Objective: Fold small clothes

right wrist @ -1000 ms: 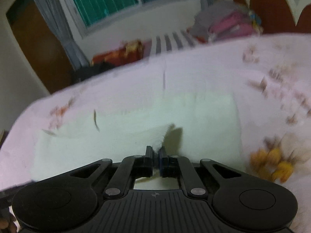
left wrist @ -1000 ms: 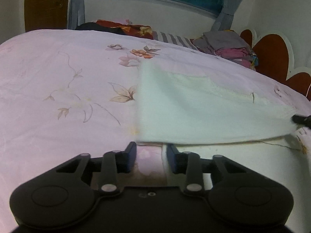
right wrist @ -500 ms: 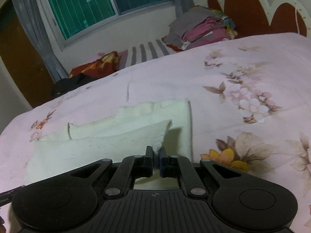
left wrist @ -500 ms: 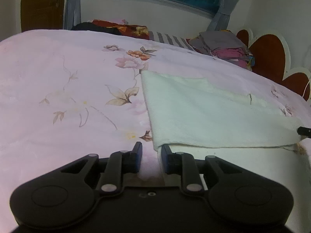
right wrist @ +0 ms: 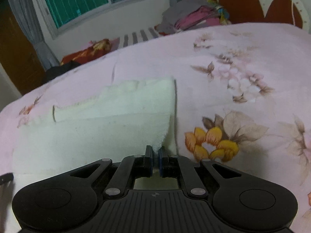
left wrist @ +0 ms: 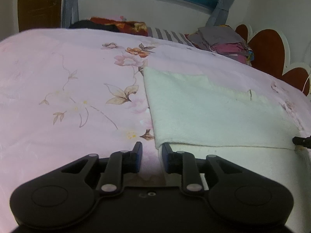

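A fold of the white cloth [left wrist: 213, 116] is in hand: it lies on the bed [left wrist: 58, 97], toward the bed's right side and near edge as the left wrist view shows it, and one layer is already laid over another (a folded edge is seen running across the near part).

The right tool [right wrist: 155, 155] is clamped on a corner of the upper layer; the corner is pinched between the narrow jaws and lifted a little off the layer below. The left tool [left wrist: 150, 151] is set at the cloth's near left corner, approx. level with the fold line. Its jaws are opening, and only pink bed sheet is seen between them; the cloth's corner sits just against the inner side of one finger, not gripped.

Judged from this, the fold is partway done. The next move calls for the held corner to be laid down square on the layer below w/o dragging it, then released; the left corner would need to be kept aligned.

No containers are seen. A stack of folded clothes [right wrist: 194, 17] is piled at the bed's far corner by the headboard [left wrist: 268, 52], and other fabrics [left wrist: 120, 24] lie along the far edge.
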{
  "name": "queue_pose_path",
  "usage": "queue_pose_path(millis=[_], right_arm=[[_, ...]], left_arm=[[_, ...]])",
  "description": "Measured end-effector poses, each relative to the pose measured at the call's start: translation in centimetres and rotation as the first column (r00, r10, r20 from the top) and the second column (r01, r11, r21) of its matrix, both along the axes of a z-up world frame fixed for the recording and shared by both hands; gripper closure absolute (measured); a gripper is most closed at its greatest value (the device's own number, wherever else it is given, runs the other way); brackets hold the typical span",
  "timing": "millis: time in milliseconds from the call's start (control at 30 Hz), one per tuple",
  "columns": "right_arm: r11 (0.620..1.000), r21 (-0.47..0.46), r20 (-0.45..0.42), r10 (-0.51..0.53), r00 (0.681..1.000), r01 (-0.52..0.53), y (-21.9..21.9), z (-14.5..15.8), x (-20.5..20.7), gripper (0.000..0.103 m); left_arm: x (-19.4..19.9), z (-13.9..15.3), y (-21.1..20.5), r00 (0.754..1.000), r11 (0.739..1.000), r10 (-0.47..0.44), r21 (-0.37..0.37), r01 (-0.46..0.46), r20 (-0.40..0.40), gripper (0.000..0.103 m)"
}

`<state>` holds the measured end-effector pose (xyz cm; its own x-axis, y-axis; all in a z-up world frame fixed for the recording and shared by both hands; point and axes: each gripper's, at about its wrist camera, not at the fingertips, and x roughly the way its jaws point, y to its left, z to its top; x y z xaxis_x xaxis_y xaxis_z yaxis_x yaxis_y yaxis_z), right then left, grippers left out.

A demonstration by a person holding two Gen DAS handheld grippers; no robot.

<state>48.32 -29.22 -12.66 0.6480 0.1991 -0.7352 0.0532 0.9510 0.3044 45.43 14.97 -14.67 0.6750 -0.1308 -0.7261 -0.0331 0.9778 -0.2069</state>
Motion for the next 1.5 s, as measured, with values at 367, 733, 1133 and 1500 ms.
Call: queue_pose_path(millis=[367,733,1133,1500], right_arm=[[0.996,-0.054,0.091,0.083,0.992,-0.078,3.4,1.9,0.8,0.08],[0.998,-0.027,0.069,0.052,0.996,-0.05,1.9,0.9,5.8,0.08],[0.994,-0.093,0.081,0.067,0.994,-0.059,4.3,1.0,7.4,0.08],[0.931,-0.212,0.086,0.322,0.943,-0.299,13.6,-0.7,6.2,0.06]], left_arm=[[3.4,0.1,-4.9,0.99,0.993,-0.11,-0.037,0.113,0.086,0.056],[9.5,0.5,-2.5,0.99,0.988,-0.089,-0.114,0.101,0.107,0.052],[11.4,0.7,-2.7,0.984,0.977,-0.119,-0.163,0.14,0.131,0.05],[9.6,-1.1,-6.2,0.984,0.988,-0.146,0.066,0.14,0.103,0.041]])
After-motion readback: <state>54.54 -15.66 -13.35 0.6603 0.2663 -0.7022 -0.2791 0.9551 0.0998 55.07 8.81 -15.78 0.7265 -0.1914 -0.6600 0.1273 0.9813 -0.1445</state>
